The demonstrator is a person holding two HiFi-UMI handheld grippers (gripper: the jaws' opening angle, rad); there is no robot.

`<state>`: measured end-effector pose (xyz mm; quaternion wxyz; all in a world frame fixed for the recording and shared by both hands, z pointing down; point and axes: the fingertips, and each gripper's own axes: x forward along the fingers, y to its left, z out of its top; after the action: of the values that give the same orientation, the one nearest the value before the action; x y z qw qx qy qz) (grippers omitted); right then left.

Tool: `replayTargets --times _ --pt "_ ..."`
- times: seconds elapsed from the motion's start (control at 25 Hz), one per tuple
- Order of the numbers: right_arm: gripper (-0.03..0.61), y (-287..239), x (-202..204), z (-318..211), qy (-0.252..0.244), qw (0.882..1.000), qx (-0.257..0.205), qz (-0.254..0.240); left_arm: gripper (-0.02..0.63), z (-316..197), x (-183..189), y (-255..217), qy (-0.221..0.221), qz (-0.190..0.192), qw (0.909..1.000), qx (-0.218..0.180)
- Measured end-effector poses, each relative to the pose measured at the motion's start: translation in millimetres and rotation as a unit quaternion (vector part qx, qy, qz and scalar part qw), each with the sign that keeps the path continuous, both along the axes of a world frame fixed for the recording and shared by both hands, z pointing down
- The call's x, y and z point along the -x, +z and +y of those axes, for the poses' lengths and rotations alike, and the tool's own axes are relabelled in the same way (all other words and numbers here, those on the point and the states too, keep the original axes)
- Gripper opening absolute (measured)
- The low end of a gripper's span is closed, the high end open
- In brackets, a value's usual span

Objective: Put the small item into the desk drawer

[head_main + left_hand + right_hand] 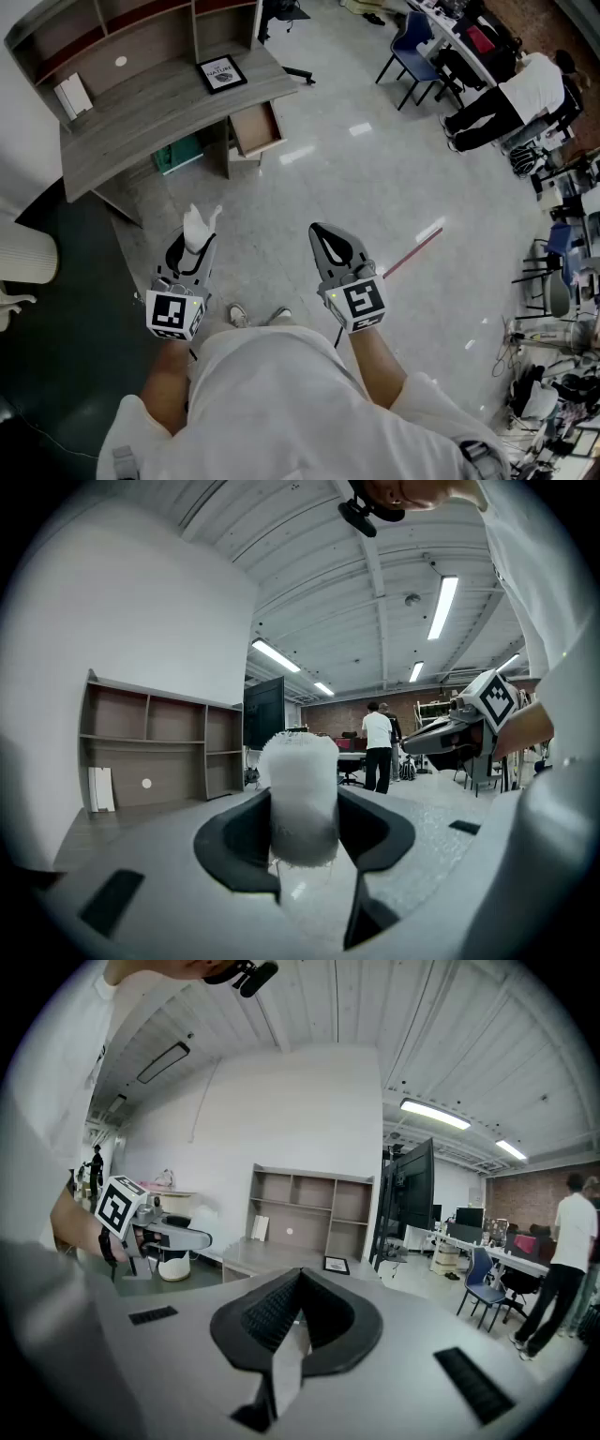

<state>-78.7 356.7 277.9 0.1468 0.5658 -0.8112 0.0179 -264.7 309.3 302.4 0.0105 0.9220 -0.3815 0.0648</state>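
**Head view.** The person stands on the open floor (309, 178), well apart from the desk. The left gripper (190, 248) pinches the small item (199, 226), a white, rough-edged piece that sticks out past the jaw tips. It is carried out in front, probably so it stays in sight on the way over. The right gripper (322, 232) has its jaws pressed together with nothing in them, which would leave it free to handle the drawer. The desk drawer (256, 127) stands pulled out below the tabletop (150, 117), so it looks ready to take the piece. A picture frame (222, 73) lies on the tabletop just above the drawer. A red stick (412, 253) lies on the floor to the right, off the line to the desk. Nothing seems to block the way.

**Left gripper view.** The small item stands upright between the jaws with both pads against its sides. The jaws sit wide because the piece is thick. Beyond them is the shelf unit (150, 747) on the desk, and a person (378, 747) stands far off.

**Right gripper view.** The jaws meet in a closed tip and hold nothing. The desk lies ahead. A blue chair (483, 1279) stands to the right, clear of the path.
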Motion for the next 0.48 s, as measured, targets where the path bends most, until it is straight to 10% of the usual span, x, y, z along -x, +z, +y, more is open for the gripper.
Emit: replayTargets --times 0.48 --pt "-0.003 10.4 3.1 -11.0 -0.024 0.999 0.025 -0.017 0.187 -5.5 -9.5 -0.4 0.0 0.008 0.9999 0.007"
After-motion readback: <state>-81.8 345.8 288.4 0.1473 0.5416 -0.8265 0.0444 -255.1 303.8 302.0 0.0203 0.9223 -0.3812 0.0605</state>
